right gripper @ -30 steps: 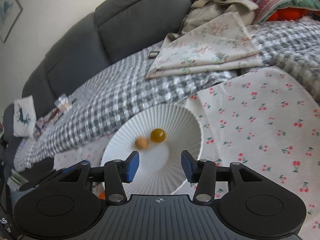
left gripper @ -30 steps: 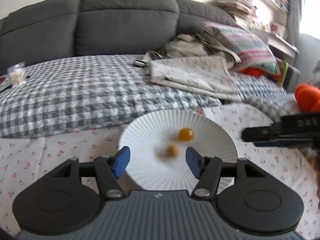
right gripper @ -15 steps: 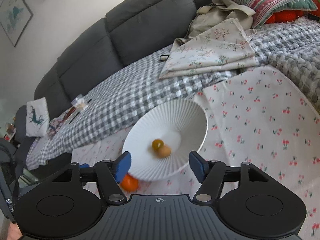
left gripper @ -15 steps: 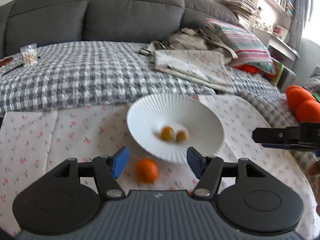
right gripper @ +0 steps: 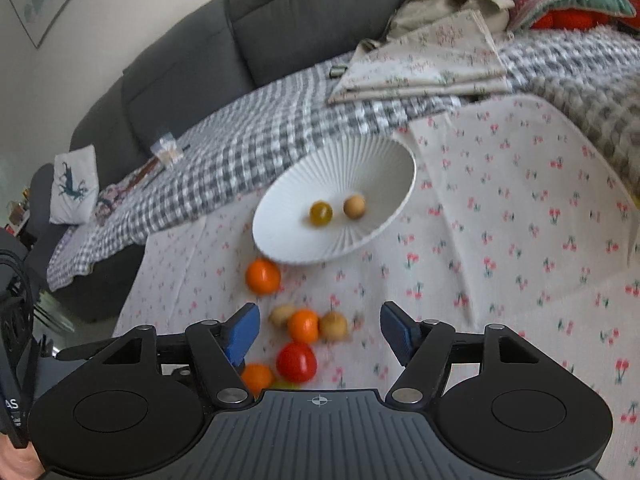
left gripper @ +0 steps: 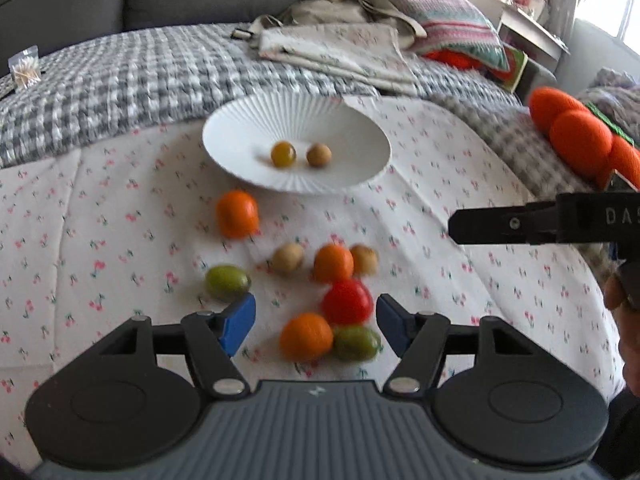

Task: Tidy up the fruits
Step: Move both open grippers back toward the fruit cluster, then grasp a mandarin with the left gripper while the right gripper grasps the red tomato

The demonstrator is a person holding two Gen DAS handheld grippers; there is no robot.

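Grey sofa (right gripper: 280,32), checked blanket (left gripper: 140,76)

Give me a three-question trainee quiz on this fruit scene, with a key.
1. How many fruits lie in the white plate?
2. True or false: the left hand-held gripper is clamped on the red fruit.
3. Which fruit lies closest to the plate: A) the lone orange fruit, B) the green fruit on the left, C) the red fruit?

Key: 1) two; 2) false, it is open and holds nothing; 3) A.
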